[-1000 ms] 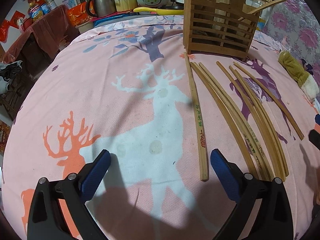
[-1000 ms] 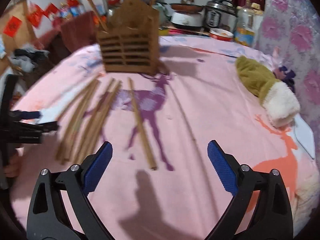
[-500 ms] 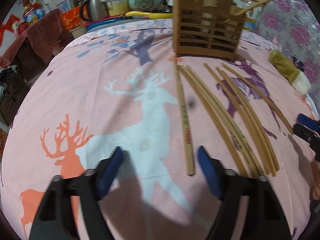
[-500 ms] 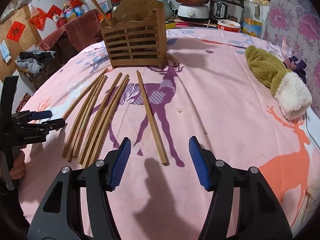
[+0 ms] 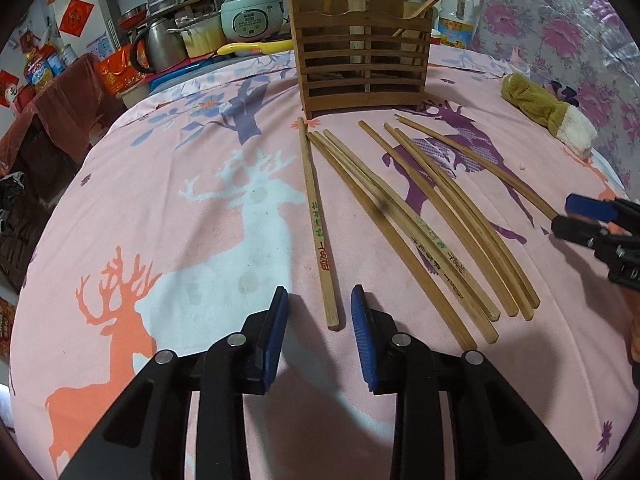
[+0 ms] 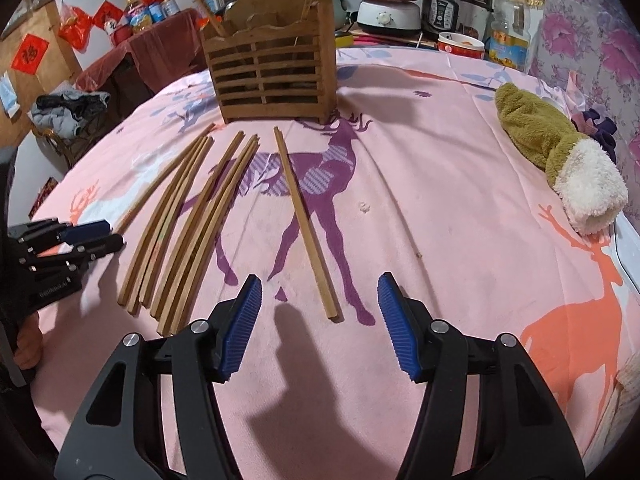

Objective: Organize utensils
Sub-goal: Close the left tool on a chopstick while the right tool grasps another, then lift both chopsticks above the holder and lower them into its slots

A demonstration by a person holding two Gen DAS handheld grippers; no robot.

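Observation:
Several wooden chopsticks lie side by side on the pink deer-print cloth [image 5: 168,216]. A slatted wooden utensil holder [image 5: 362,68] stands behind them, with a few sticks in it; it also shows in the right wrist view [image 6: 270,80]. My left gripper [image 5: 318,334] is open and empty, its jaws narrowed, just short of the near end of the leftmost chopstick [image 5: 318,232]. My right gripper [image 6: 320,322] is open and empty, with the near end of the rightmost chopstick [image 6: 306,224] just ahead of the gap between its jaws.
A green and white plush sock [image 6: 556,156] lies at the right edge of the table. Rice cookers [image 6: 452,10], a kettle [image 5: 158,50], bowls and bottles crowd the far side. The cloth falls away at the rounded table edges.
Both grippers' jaws have narrowed from wide open. The left gripper has lined up behind the leftmost chopstick; the right gripper has lined up behind the rightmost one.

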